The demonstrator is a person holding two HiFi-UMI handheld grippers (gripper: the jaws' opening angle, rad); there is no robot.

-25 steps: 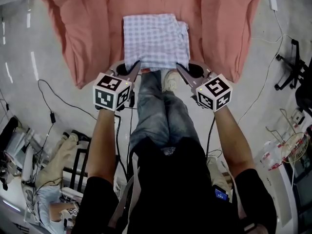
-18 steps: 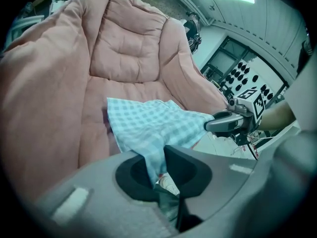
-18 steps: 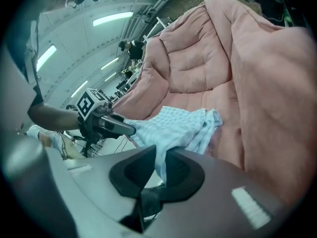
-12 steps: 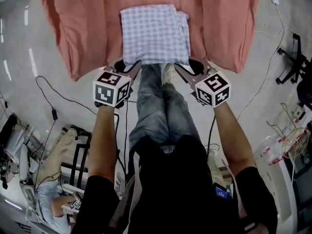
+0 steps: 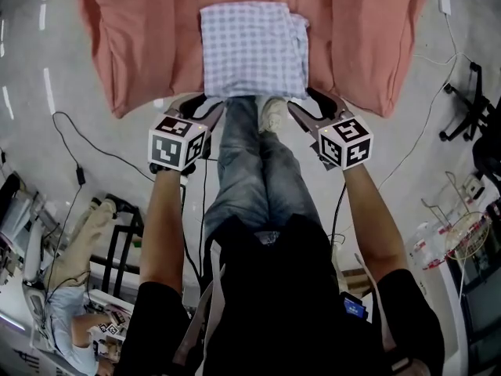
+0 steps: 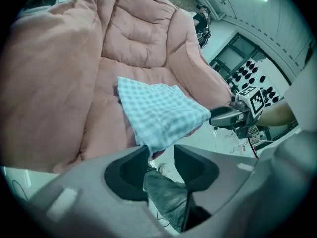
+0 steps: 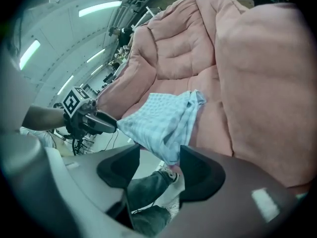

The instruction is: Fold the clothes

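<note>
A folded blue-and-white checked cloth (image 5: 252, 49) lies flat on a pink quilt (image 5: 141, 45) that covers the table. My left gripper (image 5: 210, 110) is at the cloth's near left corner and my right gripper (image 5: 302, 110) at its near right corner. Both sets of jaws have just been opening. In the left gripper view the checked cloth (image 6: 158, 110) ends just at the left gripper (image 6: 161, 155), whose pads stand apart and do not press on it. In the right gripper view the cloth's corner (image 7: 171, 152) hangs loose at the tips of the open right gripper (image 7: 159, 157).
The person's legs in jeans (image 5: 254, 171) and a shoe (image 5: 274, 116) stand between the two grippers, right at the table's edge. A black cable (image 5: 86, 143) runs over the floor at the left. An office chair (image 5: 470, 108) and a wire rack (image 5: 468, 237) stand at the right.
Both grippers' jaws have spread apart and let go of the cloth's near corners. The cloth now rests flat on the quilt, and both hands have drawn slightly back and down.
</note>
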